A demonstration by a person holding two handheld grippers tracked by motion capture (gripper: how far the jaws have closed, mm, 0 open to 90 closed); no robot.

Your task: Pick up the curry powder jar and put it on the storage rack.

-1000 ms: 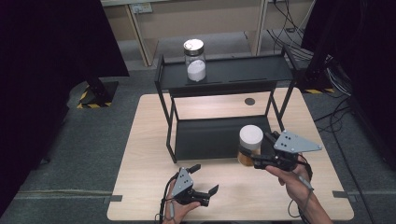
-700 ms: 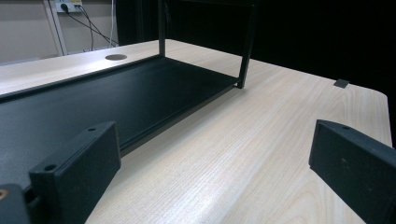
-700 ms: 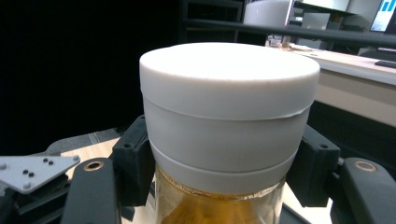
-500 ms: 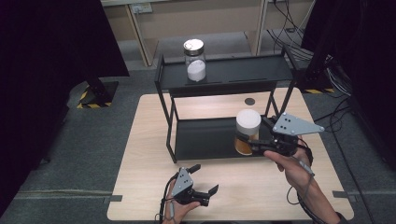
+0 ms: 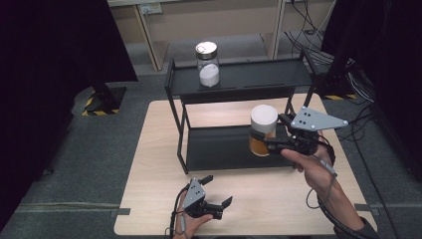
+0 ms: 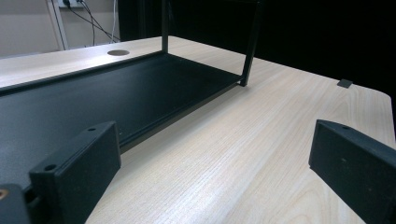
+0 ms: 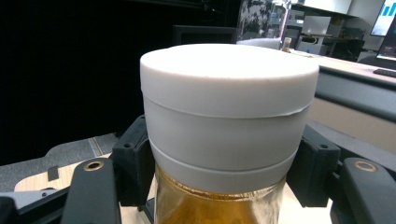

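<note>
while the right gripper (image 5: 266, 143) clamps a white-lidded amber jar (image 5: 262, 130) in the air over the black rack's (image 5: 239, 82) lower shelf, the left gripper (image 5: 217, 196) rests wide open and empty low at the desk's (image 5: 154, 149) near edge.

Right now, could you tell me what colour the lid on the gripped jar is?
White, clearest in the right gripper view: lid.

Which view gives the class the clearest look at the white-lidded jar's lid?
The right gripper view: the white lid looms close between the right tool, above amber contents. The high view shows the white-lidded jar small, held over the rack's lower shelf.
</note>
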